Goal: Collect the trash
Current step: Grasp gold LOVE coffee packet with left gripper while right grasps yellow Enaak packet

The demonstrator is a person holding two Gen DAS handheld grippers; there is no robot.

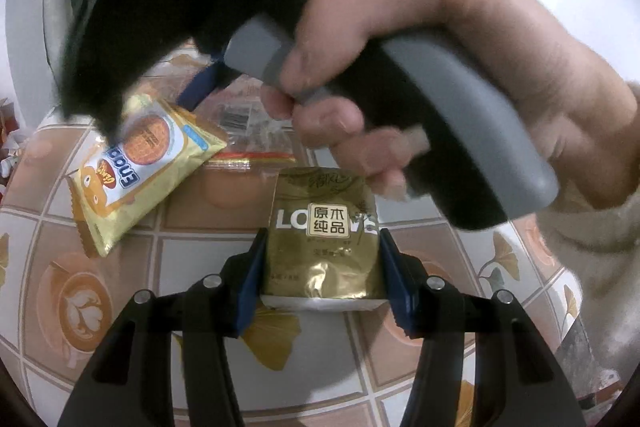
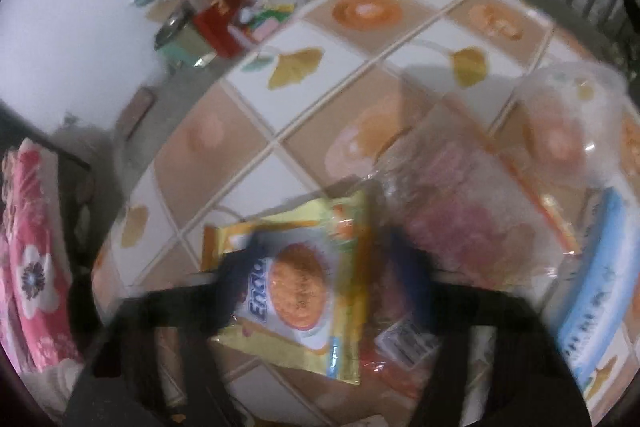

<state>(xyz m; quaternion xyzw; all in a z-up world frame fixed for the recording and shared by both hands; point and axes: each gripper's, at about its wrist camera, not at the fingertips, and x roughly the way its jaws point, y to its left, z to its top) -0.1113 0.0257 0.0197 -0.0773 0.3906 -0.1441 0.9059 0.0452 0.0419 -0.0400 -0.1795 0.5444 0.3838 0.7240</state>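
- Left wrist view: your left hand-held gripper [image 1: 323, 281] was clamped on the gold tissue pack [image 1: 325, 233], its blue pads pressed against the pack's two sides, with the pack above the patterned table [image 1: 200, 255].
- Left wrist view: past the gold tissue pack and to its left, the yellow biscuit packet [image 1: 140, 167] lay tilted on the table, apart from the pack.
- Left wrist view: a clear plastic wrapper [image 1: 248, 131] with a barcode lay just behind the gold tissue pack, and the biscuit packet overlapped its left edge.
- Left wrist view: above the gold tissue pack, your right hand [image 1: 440, 67] gripped the grey handle of the other tool, whose black body reached down over the biscuit packet.
- Right wrist view: the picture was blurred. Your right hand-held gripper [image 2: 324, 267] pointed down at the yellow biscuit packet [image 2: 296, 287], with one finger over the packet's left part and the other at its right edge.
- Right wrist view: the packet sat between the jaws, which stood partly apart; you could not tell from the blur whether the pads pressed on it.
- Right wrist view: the clear plastic wrapper [image 2: 472, 211] lay just right of the biscuit packet, running under its edge, and a blue and white pack [image 2: 600, 287] lay farther right on the table [image 2: 256, 131].
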